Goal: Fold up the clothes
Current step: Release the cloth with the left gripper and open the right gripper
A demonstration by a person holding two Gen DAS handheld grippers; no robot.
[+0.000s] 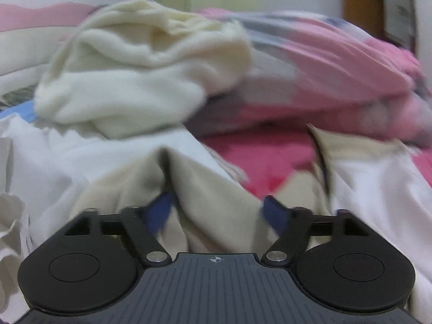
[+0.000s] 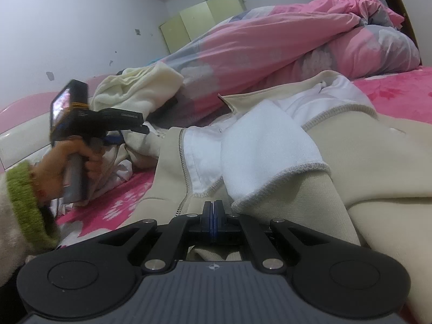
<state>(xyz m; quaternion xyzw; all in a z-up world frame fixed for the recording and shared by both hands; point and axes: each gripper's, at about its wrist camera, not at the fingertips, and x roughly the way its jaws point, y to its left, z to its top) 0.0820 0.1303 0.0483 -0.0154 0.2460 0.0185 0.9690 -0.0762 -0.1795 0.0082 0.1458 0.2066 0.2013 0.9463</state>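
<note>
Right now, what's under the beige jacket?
Under the beige jacket, pink floral bedsheet shows at its edges; a white garment lies in its opening. Anything beneath its middle is covered.

A beige jacket (image 2: 351,167) with white lining lies crumpled and open on the pink bedsheet (image 2: 399,94).

Each gripper, the left gripper (image 1: 217,210) and the right gripper (image 2: 213,210), has a ribbed grey body with a small crosshair mark, black round discs, black link arms with silver screws and blue fingertips, while the hand (image 2: 81,159) wears a cream sleeve (image 2: 16,229) with a fuzzy green cuff (image 2: 27,202).
</note>
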